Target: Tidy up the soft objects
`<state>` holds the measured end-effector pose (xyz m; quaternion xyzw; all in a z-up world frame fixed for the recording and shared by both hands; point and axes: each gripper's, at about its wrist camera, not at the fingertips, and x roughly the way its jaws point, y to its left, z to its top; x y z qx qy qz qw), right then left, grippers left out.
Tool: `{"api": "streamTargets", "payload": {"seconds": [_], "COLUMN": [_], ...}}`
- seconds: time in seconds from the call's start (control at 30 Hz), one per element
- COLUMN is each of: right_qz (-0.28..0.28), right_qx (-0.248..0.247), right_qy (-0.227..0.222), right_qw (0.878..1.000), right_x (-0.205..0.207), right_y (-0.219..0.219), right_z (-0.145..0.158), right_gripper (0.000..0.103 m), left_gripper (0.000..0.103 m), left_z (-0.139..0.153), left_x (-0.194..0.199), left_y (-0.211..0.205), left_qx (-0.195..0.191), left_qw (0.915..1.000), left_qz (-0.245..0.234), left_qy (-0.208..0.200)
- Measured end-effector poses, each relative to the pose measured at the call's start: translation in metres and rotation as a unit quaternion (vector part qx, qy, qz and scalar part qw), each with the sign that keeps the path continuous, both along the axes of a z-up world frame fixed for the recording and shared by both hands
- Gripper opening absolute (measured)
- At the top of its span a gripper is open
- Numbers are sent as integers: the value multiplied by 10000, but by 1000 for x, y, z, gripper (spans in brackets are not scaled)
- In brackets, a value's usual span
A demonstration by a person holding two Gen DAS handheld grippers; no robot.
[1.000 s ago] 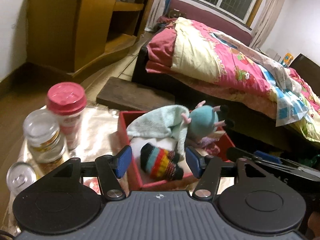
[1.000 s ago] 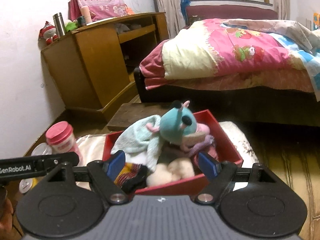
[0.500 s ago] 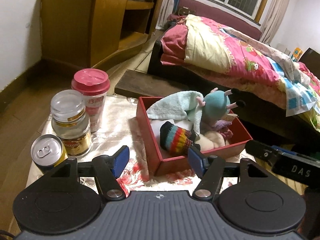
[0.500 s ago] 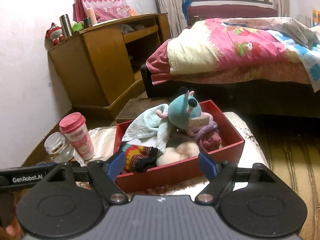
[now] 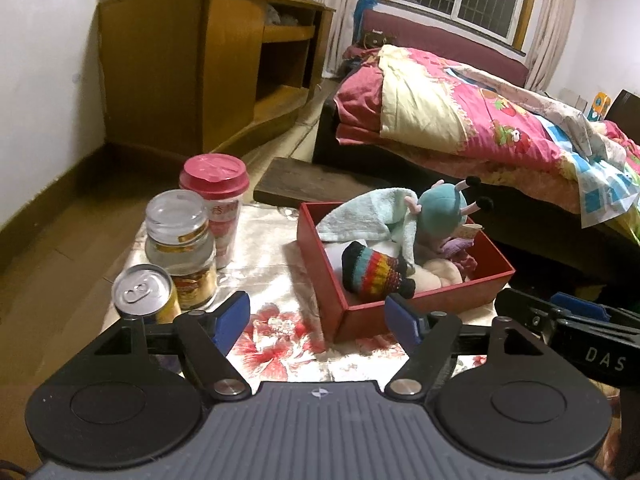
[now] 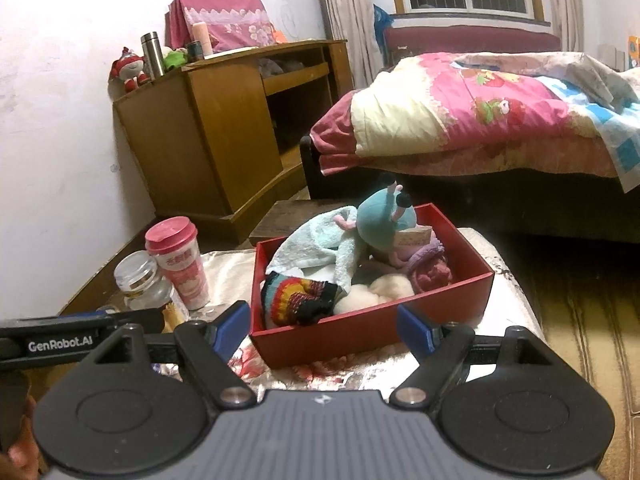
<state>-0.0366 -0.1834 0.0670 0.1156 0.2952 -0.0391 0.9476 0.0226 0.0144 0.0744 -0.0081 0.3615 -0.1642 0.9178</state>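
Observation:
A red box [image 5: 420, 312] [image 6: 372, 328] stands on a low table with a flowered cloth [image 5: 280, 332]. It holds a pale green towel [image 5: 368, 216] [image 6: 316, 244], a teal plush toy [image 5: 442, 216] [image 6: 380, 220], a rainbow striped sock [image 5: 372, 272] [image 6: 296, 300], and white and purple soft things. My left gripper [image 5: 318, 318] hangs in front of the box's near left corner, its jaws opening with nothing between them. My right gripper [image 6: 324, 328] stands open before the box's near wall, holding nothing.
Left of the box stand a pink-lidded cup [image 5: 216, 204] [image 6: 178, 264], a glass jar [image 5: 180, 248] [image 6: 142, 284] and a drink can [image 5: 146, 296]. A wooden cabinet [image 5: 208, 64] lines the left wall. A bed with a pink quilt [image 5: 460, 108] lies behind.
Both grippers have drawn back from the box, which now looks smaller and farther. The left jaws stand wider than before. The can and jar have come fully into the left view.

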Motion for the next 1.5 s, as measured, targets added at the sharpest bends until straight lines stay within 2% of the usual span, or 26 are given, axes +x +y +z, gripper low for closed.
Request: {"api": "streamTargets", "payload": {"seconds": [0.37,0.67,1.07,1.5], "right_qz": [10,-32,30,18], "right_qx": [-183,-359,-405,-356], "right_qy": [-219,-166,-172,-183], "right_qw": [9996,9992,9990,9992], "right_x": [-9,-6,-6,-6], "right_y": [14,16,21,20], "right_z": [3,-2,-5,-5], "right_gripper": [58,58,58,59], "left_gripper": [75,75,76,78], "left_z": [0,-5,-11,-9], "left_x": [-7,-7,-9,-11], "left_y": [4,0,-7,-9], "left_qx": [20,62,194,361], "left_qw": [10000,10000,9998,9991], "left_qz": [48,47,67,158], "left_qy": [-58,-17,25,-124]}}
